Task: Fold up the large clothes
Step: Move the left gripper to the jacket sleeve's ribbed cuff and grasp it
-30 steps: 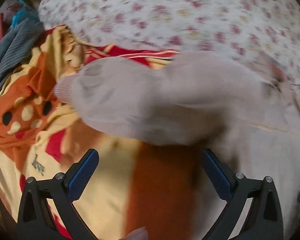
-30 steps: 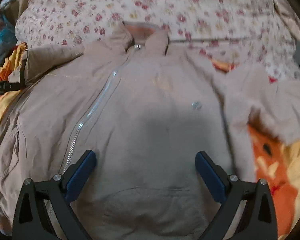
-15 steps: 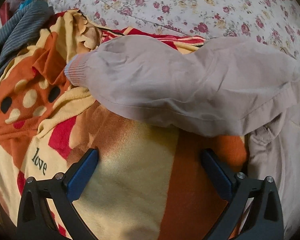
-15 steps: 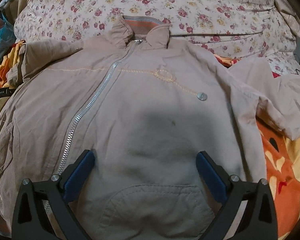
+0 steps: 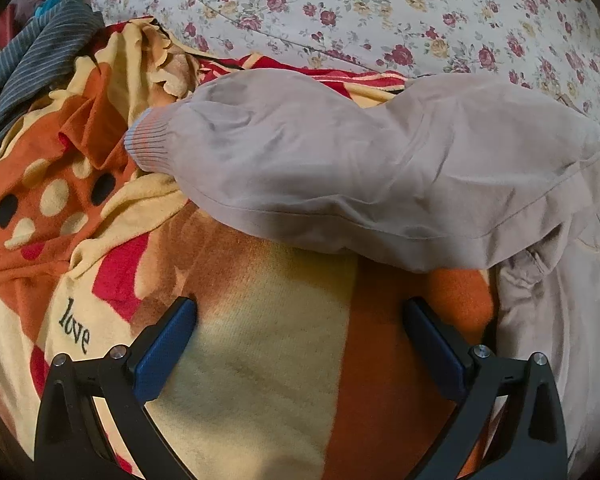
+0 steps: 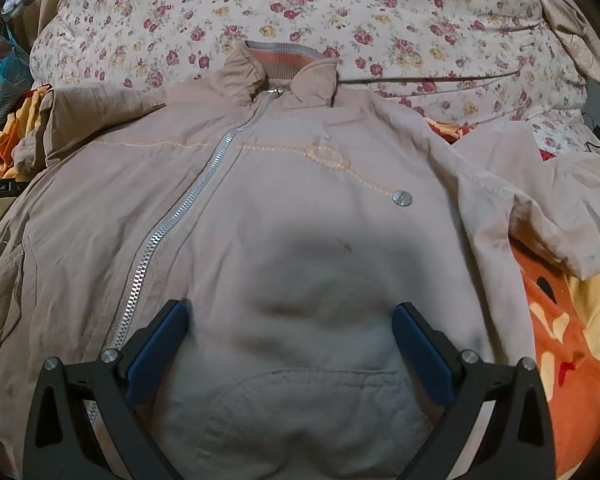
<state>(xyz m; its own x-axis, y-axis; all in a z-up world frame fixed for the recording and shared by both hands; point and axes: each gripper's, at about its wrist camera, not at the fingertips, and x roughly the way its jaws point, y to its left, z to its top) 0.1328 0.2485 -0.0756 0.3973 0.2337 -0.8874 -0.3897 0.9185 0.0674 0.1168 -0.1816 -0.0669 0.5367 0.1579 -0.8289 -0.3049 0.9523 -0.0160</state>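
A: How do the two grippers stand?

B: The left gripper has its jaws spread wide with nothing between them, above the orange and yellow blanket, just short of the jacket's sleeve. The right gripper is spread just as wide and holds nothing; it hangs over the lower front of the beige jacket, above its pocket. Whether either touches the cloth I cannot tell.

A: And the jacket itself?

B: It lies front up on the blanket, zipper closed and running slantwise up to the collar. The collar reaches the flowered bedding beyond the jacket. One sleeve stretches out sideways from the jacket, its ribbed cuff resting on the blanket; the other sleeve lies rumpled on the jacket's far side.

A: Anything else around?

B: A grey striped garment lies heaped past the cuff, at the blanket's edge. The blanket bears the word "love".
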